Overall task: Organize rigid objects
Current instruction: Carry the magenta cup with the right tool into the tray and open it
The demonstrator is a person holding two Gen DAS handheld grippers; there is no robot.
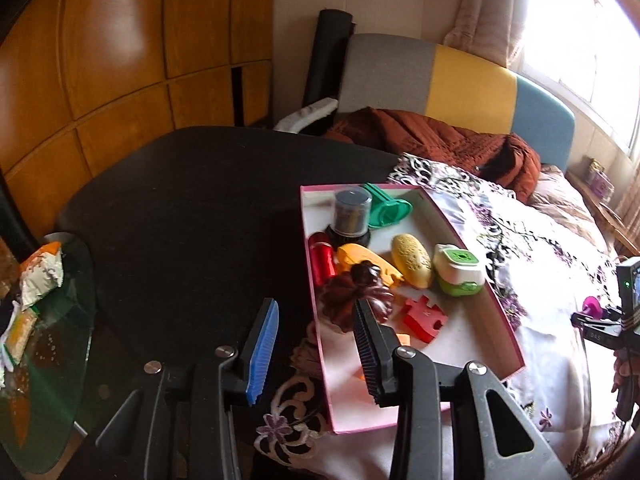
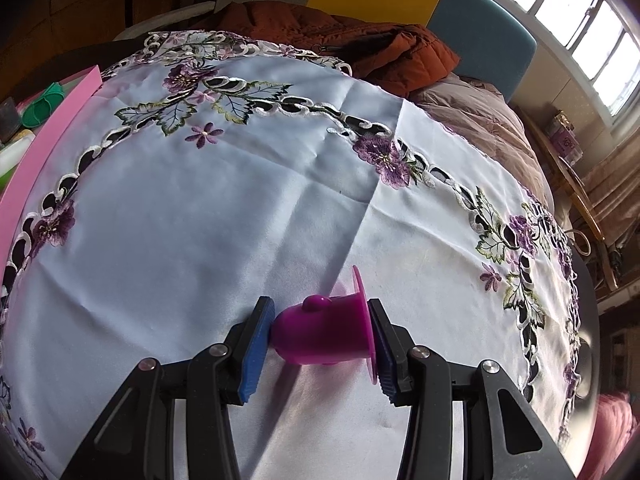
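Right gripper (image 2: 320, 334), clamped on purple cup (image 2: 324, 330): we are risking a slip off its rounded end; left gripper (image 1: 316, 344), apart over pink box (image 1: 316, 300).

Between the right gripper's ribbed pads, a glossy magenta plastic cup (image 2: 320, 334); under it, smooth white embroidered satin tablecloth (image 2: 224, 216); ahead of the left gripper, varnished wooden panelling (image 1: 112, 60).

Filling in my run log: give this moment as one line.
left claw: open, empty, above pink box | right claw: shut on magenta cup over embroidered cloth
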